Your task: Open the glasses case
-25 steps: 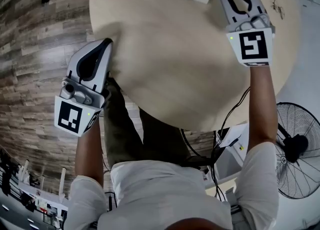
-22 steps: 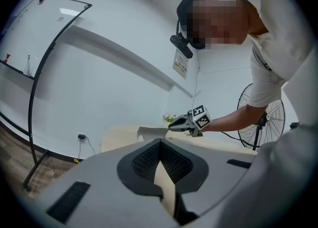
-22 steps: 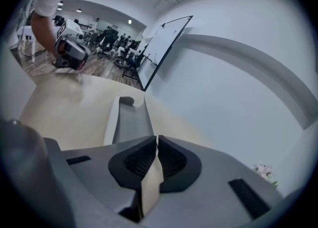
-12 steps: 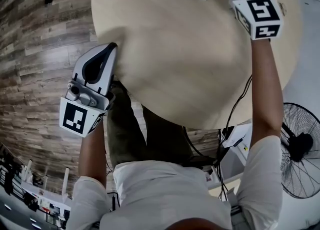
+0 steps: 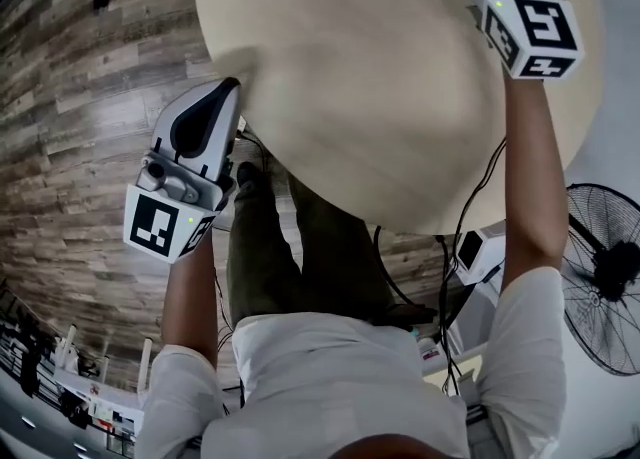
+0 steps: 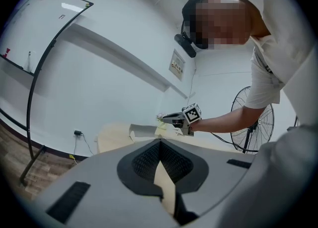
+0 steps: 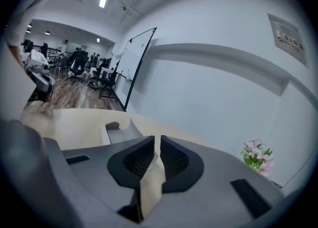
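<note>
The glasses case (image 7: pixel 119 131) lies on the far part of the round wooden table (image 5: pixel 380 97). The head view shows only a sliver of it at the top edge.

The right gripper (image 7: pixel 154 141) reaches out over the far right of the table, and the case sits just left of its tips, apart from them. Its jaws are drawn together to a thin slit and hold nothing; only tabletop shows below them.

The left gripper (image 5: pixel 226 93) hangs at the table's near left edge, well apart from the case. Its jaws are clenched, tips touching, and empty.

A standing fan (image 5: pixel 612 277) is on the floor to the right of the table. Pink flowers (image 7: pixel 257 155) stand at the far right (in the right gripper view), and a whiteboard (image 7: pixel 134 55) leans at the far left.
</note>
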### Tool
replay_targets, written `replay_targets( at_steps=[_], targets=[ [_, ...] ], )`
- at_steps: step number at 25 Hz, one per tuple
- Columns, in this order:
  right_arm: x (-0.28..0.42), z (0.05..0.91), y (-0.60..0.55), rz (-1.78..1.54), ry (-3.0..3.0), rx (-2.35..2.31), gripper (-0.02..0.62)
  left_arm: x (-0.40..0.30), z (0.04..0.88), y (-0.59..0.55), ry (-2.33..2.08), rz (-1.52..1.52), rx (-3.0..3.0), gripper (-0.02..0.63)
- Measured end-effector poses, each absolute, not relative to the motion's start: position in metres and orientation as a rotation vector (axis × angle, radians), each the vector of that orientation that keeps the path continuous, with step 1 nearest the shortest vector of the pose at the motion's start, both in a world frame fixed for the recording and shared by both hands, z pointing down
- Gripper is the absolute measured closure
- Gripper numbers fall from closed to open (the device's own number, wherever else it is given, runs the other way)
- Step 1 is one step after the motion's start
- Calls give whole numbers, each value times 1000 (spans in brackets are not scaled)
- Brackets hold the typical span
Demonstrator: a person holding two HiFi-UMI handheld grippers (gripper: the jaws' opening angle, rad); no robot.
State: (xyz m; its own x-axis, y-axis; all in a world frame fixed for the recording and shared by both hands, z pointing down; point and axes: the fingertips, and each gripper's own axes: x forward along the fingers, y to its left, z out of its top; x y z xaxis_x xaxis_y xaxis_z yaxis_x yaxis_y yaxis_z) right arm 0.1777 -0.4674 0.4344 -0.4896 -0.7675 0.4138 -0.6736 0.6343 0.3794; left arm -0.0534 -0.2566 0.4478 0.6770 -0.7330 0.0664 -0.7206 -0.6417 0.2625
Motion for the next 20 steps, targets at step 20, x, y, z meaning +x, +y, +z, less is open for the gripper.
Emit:
replay_targets(
  at_steps=[20],
  targets=[
    [129,161,-73,-111,-2573,1697,565,-136,237,-65,-1054,-101,2811,594]
  ],
)
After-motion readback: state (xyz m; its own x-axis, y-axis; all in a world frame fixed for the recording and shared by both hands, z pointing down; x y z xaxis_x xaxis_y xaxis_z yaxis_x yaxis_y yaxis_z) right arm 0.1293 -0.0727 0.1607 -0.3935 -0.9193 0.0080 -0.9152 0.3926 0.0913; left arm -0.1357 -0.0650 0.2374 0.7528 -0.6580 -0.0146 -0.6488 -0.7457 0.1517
